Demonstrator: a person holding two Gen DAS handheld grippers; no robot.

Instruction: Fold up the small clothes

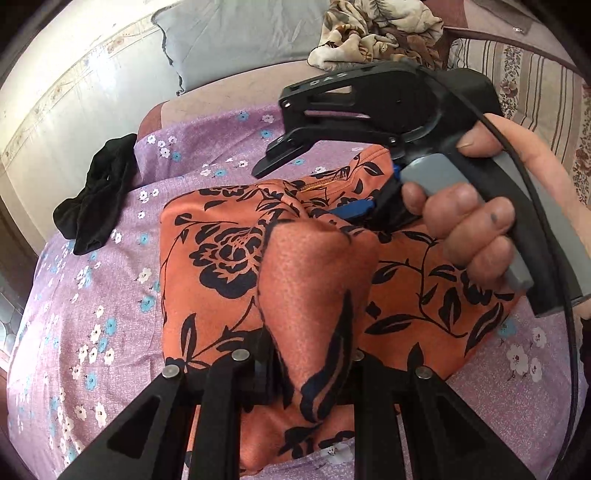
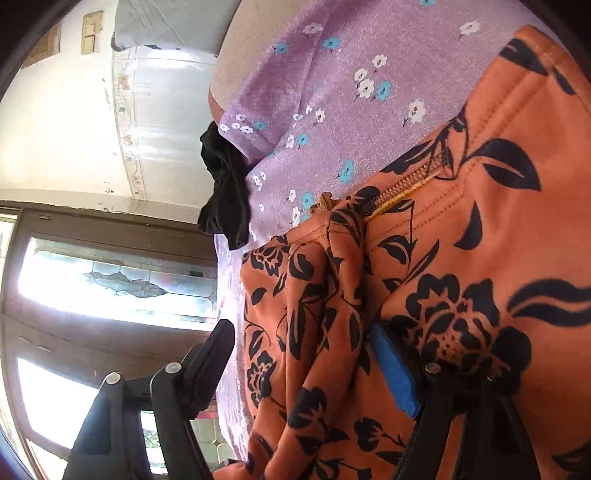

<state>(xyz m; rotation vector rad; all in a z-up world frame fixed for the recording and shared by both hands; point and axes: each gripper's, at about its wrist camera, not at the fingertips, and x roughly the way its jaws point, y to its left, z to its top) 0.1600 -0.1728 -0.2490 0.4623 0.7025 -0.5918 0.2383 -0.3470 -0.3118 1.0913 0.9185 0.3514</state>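
An orange garment with a black flower print [image 1: 229, 258] lies on the purple flowered bedsheet [image 1: 122, 295]. My left gripper [image 1: 306, 373] is shut on a lifted fold of this garment near the bottom of the left wrist view. My right gripper [image 1: 317, 177] shows in the left wrist view at the garment's far edge, held by a hand. In the right wrist view its jaws stand wide apart [image 2: 306, 354], with the blue-padded finger [image 2: 395, 373] against the orange cloth [image 2: 461, 229] and the other finger [image 2: 218, 347] off to the side.
A black piece of clothing [image 1: 96, 192] lies at the sheet's left edge; it also shows in the right wrist view [image 2: 225, 192]. A grey pillow [image 1: 236, 40] and a crumpled brown floral cloth [image 1: 376, 33] lie at the back. A striped cover [image 1: 535, 92] is at the right.
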